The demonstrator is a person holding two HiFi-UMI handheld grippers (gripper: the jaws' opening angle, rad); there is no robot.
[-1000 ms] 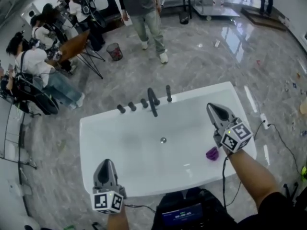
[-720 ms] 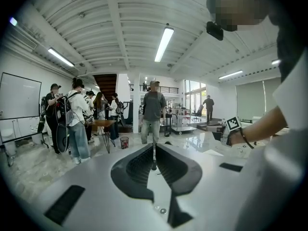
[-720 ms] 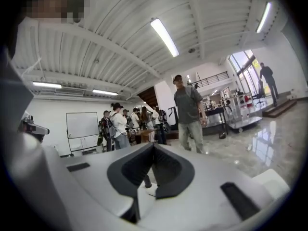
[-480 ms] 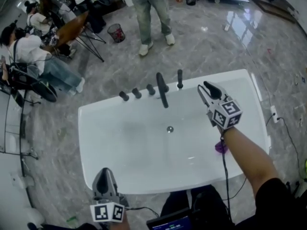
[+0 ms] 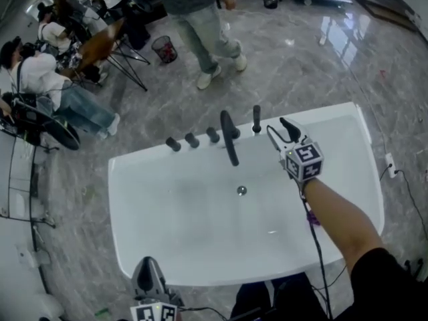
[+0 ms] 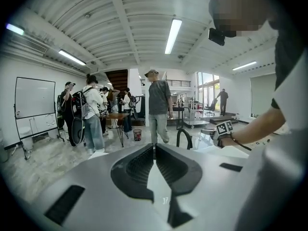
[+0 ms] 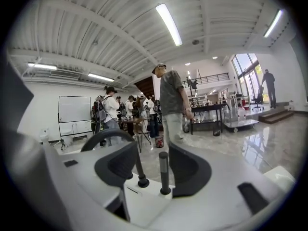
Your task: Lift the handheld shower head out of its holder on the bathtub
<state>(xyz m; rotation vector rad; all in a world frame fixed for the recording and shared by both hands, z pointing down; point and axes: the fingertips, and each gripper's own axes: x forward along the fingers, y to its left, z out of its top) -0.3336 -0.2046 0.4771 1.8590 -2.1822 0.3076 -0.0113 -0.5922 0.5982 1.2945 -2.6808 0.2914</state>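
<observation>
Right gripper [image 5: 276,127] extended over bathtub [image 5: 180,226], fingers opening, empty, shower head [image 5: 256,119] just ahead; left gripper [image 5: 148,267] fingers closed.

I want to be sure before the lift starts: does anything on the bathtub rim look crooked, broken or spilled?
Nothing stands out. The handheld shower head stands upright in its holder on the bathtub rim, beside the spout.
</observation>
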